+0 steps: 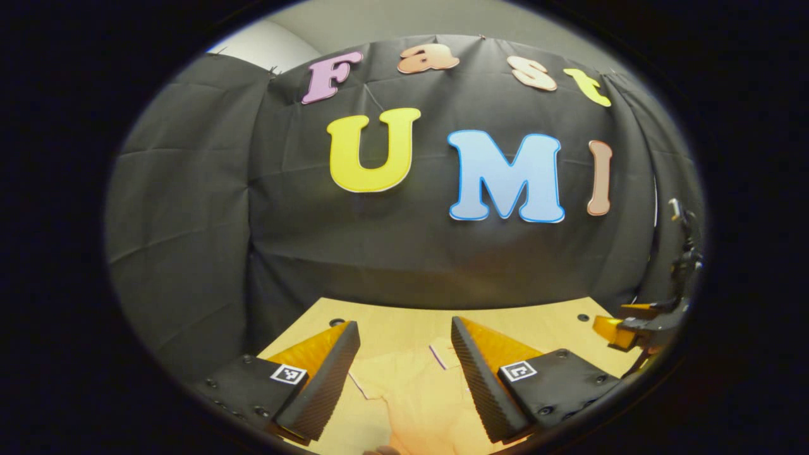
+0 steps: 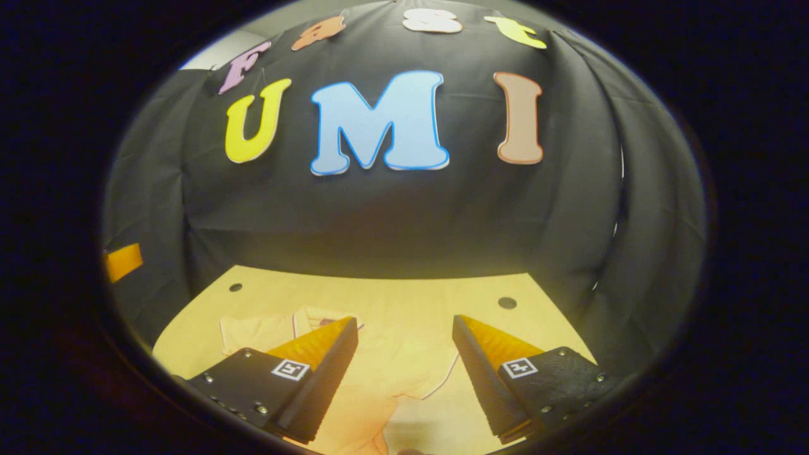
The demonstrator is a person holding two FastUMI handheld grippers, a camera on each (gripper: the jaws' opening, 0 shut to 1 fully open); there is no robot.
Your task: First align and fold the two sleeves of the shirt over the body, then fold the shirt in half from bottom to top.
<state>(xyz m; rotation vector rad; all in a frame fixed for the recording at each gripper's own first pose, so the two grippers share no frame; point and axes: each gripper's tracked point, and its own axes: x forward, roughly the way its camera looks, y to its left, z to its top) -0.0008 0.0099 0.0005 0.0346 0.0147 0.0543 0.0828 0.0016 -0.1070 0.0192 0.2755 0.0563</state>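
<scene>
A pale shirt [image 1: 411, 392] lies flat on a light wooden table [image 1: 537, 322] in front of the booth's black cloth wall. In the left gripper view, the left gripper [image 1: 404, 360] hangs above the garment with its two fingers spread wide and nothing between them. At the right edge of that view the other gripper [image 1: 622, 332] shows over the table's far corner, too small and blurred to read its jaws there. In the right gripper view, the right gripper [image 2: 404, 354] is likewise parted and empty, poised over the shirt [image 2: 392, 366], whose short sleeve [image 2: 253, 332] spreads toward the left; thin dark piping [image 2: 442, 379] appears to trim the fabric's edge. Dark round holes [image 2: 507, 303] dot the tabletop near the wall.
</scene>
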